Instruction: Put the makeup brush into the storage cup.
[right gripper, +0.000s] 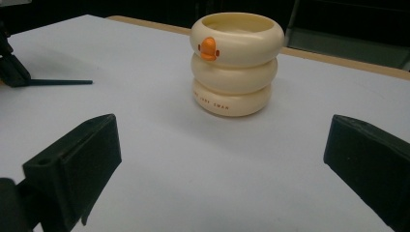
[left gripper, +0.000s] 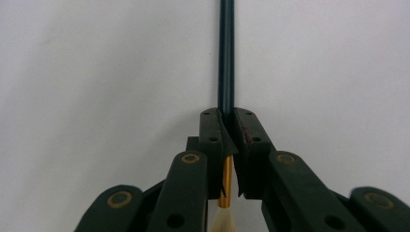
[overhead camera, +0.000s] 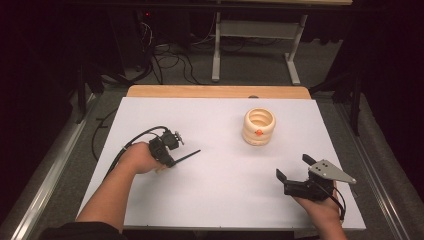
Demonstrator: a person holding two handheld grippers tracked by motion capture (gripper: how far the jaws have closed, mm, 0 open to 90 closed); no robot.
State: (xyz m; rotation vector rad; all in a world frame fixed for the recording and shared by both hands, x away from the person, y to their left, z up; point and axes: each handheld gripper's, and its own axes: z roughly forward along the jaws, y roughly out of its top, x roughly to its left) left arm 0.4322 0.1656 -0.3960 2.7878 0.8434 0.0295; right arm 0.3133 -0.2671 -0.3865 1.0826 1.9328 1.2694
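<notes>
My left gripper [left gripper: 227,126] is clamped on a paintbrush [overhead camera: 186,157], its dark handle sticking out past the jaws toward the cream holder [overhead camera: 259,126]; I think that's pale bristle behind the jaws. The brush sits well left of the holder. My right gripper [overhead camera: 294,167] rests in front of the holder, jaws wide apart, gripping nothing.

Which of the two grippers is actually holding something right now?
The left gripper: its jaws are shut on a thin dark-handled brush. The right gripper stands wide open, with nothing between its jaws, facing the cream ringed holder.
</notes>
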